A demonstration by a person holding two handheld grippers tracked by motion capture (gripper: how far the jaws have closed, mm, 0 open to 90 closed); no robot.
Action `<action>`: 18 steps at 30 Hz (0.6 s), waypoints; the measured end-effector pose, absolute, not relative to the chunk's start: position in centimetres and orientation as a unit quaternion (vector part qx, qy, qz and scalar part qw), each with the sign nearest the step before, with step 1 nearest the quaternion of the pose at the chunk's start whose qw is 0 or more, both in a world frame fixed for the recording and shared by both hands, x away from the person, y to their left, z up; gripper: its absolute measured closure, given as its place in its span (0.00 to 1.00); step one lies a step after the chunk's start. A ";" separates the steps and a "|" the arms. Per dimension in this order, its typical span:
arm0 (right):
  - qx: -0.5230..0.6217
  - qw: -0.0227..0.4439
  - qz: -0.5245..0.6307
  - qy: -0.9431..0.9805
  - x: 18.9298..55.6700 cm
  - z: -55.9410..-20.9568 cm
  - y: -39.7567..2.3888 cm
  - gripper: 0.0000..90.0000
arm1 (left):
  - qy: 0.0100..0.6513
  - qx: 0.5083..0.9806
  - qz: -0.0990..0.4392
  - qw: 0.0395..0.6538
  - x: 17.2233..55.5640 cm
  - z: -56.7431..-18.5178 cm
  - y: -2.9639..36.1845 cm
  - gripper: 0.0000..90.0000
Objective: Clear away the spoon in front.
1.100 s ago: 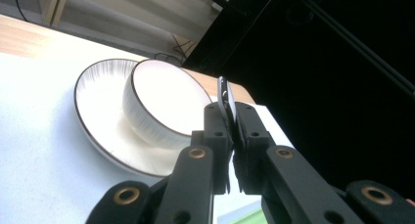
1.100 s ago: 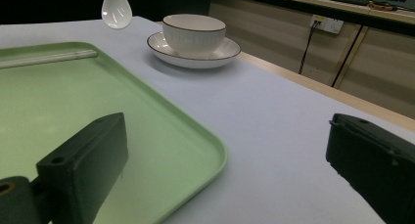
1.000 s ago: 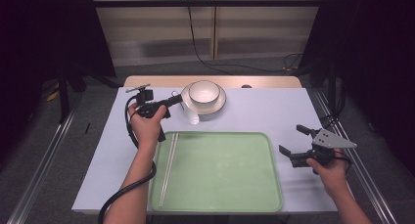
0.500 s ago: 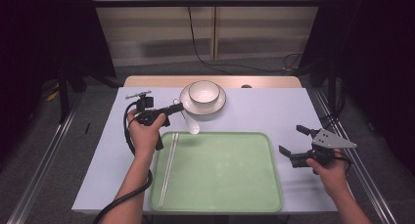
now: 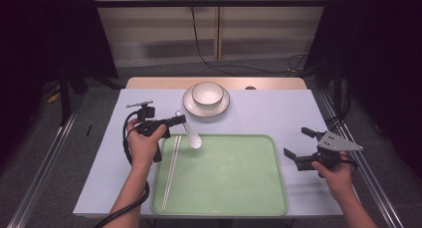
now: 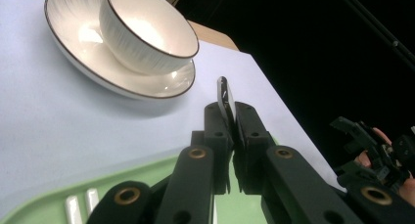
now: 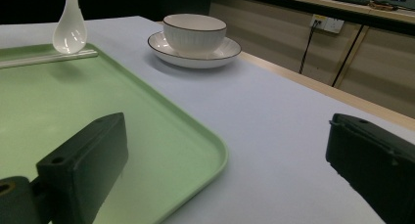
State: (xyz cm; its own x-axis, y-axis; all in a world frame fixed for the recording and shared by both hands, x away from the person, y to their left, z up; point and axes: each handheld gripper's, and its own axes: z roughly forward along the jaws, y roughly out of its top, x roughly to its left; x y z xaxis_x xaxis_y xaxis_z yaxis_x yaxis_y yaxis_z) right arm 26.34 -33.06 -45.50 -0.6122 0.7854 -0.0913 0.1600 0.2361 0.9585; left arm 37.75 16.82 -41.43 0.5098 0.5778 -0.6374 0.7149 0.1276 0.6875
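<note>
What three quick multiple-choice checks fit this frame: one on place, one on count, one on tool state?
1. Where do the chopsticks lie?
A. in the bowl
B. on the tray's left side
C. on the bare table, right of the tray

2. How many bowls stand on the saucer?
A. none
B. one
C. two

3. What is the left tool doing?
A. open over the bowl
B. shut on the chopsticks
C. shut on the spoon's handle

Answers:
1 B: the high view shows them along the left edge of the tray.
2 B: a single bowl sits on the saucer.
3 C: the left gripper view shows its jaws closed on the handle of the spoon, whose scoop hangs at the tray's far left corner. The right tool is open.
</note>
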 end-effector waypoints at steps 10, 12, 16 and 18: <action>0.321 0.296 0.526 0.730 26.4 -45.6 -33.0 0.02 | 0.493 0.668 -0.085 0.551 36.9 -42.1 16.9 0.95; 0.325 0.296 0.526 0.728 26.4 -45.6 -32.9 0.02 | 0.489 0.673 -0.087 0.548 36.8 -42.1 17.0 0.95; 0.322 0.295 0.525 0.730 26.4 -45.5 -33.0 0.02 | 0.486 0.678 -0.092 0.544 36.4 -42.2 16.9 0.95; 0.322 0.296 0.525 0.730 26.4 -45.6 -33.0 0.02 | 0.486 0.681 -0.095 0.539 36.4 -42.4 16.8 0.95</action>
State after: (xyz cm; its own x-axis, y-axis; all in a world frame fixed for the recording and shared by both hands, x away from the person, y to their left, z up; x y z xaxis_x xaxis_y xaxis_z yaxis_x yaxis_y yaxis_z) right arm 26.43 -32.99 -45.55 -0.6173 0.7811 -0.0941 0.1600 0.2418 0.9570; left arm 36.42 16.77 -42.38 0.5092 0.5597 -0.6538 0.7654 0.0529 0.6414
